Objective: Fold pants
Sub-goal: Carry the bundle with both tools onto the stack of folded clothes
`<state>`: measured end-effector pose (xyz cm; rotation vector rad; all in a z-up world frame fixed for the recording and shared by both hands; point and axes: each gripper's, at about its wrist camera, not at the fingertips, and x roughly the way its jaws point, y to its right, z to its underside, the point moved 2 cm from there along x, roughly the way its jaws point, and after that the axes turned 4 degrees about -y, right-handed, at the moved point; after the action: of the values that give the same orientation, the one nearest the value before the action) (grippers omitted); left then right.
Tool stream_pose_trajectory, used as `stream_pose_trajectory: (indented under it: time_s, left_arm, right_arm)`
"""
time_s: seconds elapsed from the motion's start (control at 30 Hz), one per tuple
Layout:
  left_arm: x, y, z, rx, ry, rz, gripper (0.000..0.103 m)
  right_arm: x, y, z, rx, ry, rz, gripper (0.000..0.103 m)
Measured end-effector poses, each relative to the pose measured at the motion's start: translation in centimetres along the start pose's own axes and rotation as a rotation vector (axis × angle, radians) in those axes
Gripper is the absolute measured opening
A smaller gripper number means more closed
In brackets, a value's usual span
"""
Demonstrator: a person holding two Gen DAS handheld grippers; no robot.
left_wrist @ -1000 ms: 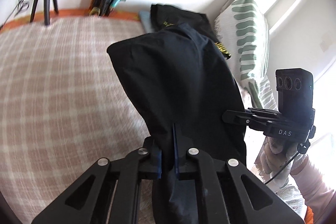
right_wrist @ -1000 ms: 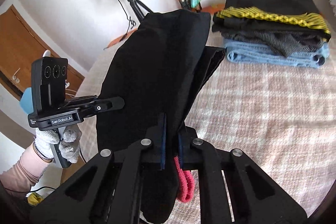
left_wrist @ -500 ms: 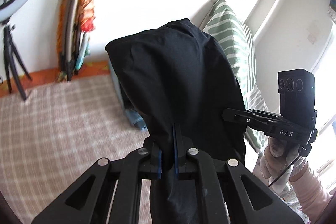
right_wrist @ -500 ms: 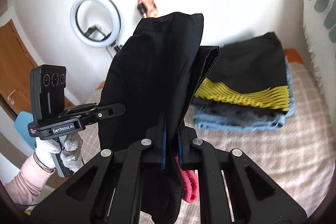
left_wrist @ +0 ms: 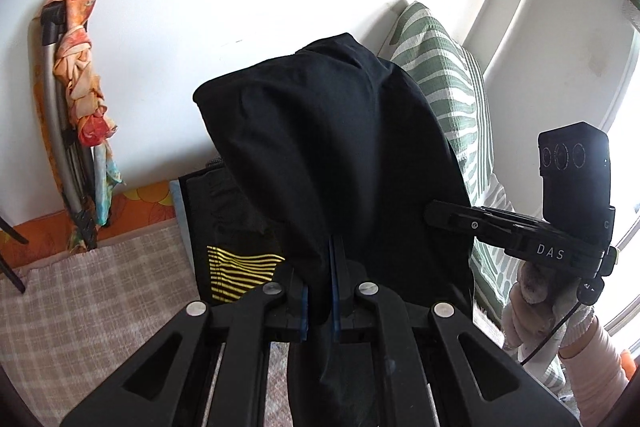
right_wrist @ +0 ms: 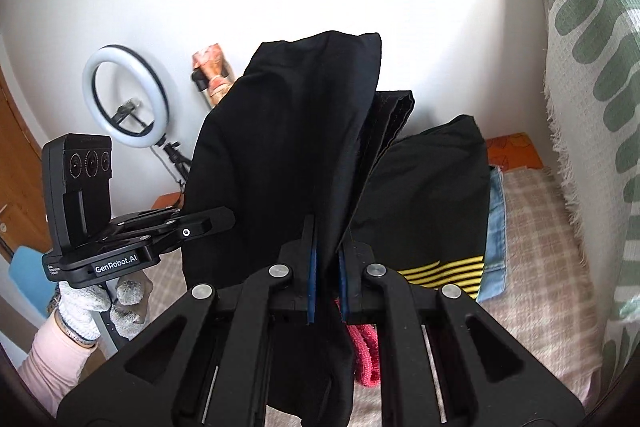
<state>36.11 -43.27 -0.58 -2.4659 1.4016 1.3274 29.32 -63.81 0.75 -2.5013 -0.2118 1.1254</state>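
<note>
Folded black pants (left_wrist: 336, 155) hang in the air between both grippers, draped forward over the fingers. My left gripper (left_wrist: 320, 287) is shut on one side of the cloth. My right gripper (right_wrist: 328, 275) is shut on the other side of the pants (right_wrist: 280, 155), where layered hems stick out to the right. A pink bit of fabric (right_wrist: 366, 351) shows under the right fingers. The right gripper (left_wrist: 452, 219) appears in the left wrist view, pinching the cloth's right edge. The left gripper (right_wrist: 216, 223) shows in the right wrist view, at the left edge.
A stack of folded clothes (right_wrist: 440, 203) with a yellow-striped black item on top and blue denim below lies on the checked bedspread (right_wrist: 532, 267), right behind the pants. A green-patterned pillow (left_wrist: 452, 79) leans against the wall. A ring light (right_wrist: 124, 103) stands at left.
Both grippers rose and swung with the pants toward the stack of folded clothes and the pillow; the stack is now directly behind the hanging cloth. The grips stayed shut.
</note>
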Motion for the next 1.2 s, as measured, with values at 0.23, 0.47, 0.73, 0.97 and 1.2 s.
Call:
stream_pose_trajectory:
  time_s: [0.23, 0.47, 0.73, 0.97, 1.2]
  left_arm:
    - [3.9, -1.2, -3.0, 0.000, -0.018, -0.034, 0.005]
    - [8.6, -2.9, -4.4, -0.020, -0.054, -0.086, 0.005]
    - [12.3, -4.2, -4.5, -0.030, -0.115, -0.142, 0.006]
    - [14.5, -4.5, -4.7, -0.031, -0.200, -0.185, 0.020]
    - [15.2, -4.8, -5.0, -0.059, -0.251, -0.275, 0.050]
  right_arm:
    - [3.2, 3.6, -2.5, 0.034, -0.008, 0.028, 0.010]
    - [7.3, 6.8, -3.5, 0.054, -0.047, 0.091, 0.009]
    - [10.0, 8.7, -2.9, 0.051, -0.086, 0.153, 0.009]
    - [10.5, 9.8, -2.6, 0.078, -0.105, 0.164, 0.013]
    - [9.6, 9.6, -2.6, 0.061, -0.095, 0.220, 0.030]
